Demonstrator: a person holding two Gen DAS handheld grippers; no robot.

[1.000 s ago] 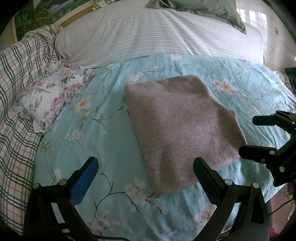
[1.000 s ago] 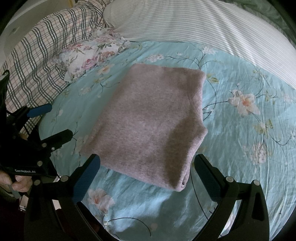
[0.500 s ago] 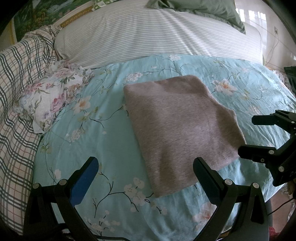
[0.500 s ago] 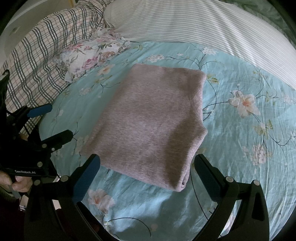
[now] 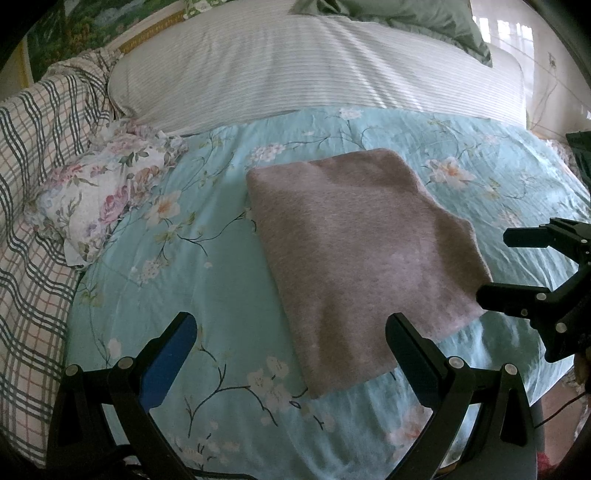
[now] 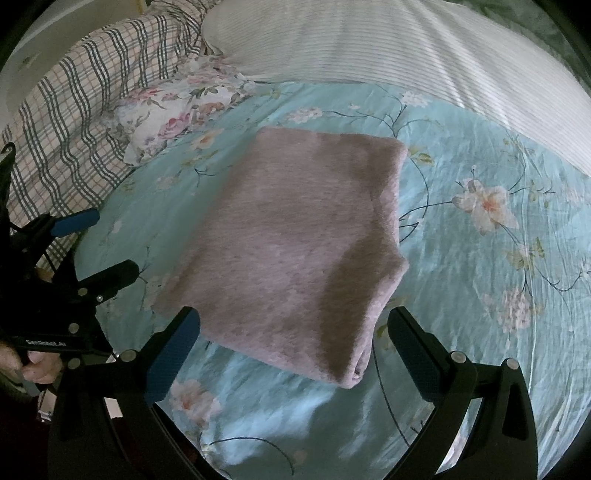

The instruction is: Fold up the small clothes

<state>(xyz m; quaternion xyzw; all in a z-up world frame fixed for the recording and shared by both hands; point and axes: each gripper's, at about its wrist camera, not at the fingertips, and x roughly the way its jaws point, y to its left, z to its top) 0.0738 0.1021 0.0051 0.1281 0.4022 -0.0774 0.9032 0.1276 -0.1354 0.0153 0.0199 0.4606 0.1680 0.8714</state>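
Turquoise floral bed sheet (image 5: 229, 280) carries the pinkish knit garment (image 5: 354, 251), lying mid-bed as a neat flat rectangle; folding looks finished, maybe only stacking left. Left tool (image 5: 291, 343) and right tool (image 6: 295, 332) hover at its near edge, both spread wide, gripping nothing.

Soft, dim daylight enters from the bright window (image 5: 517, 33) at upper right, glaring white there. Fisheye bending curves the edges, and the corners go black. The near part of the floral sheet (image 6: 280, 413) is smeared by motion blur in the right wrist view.
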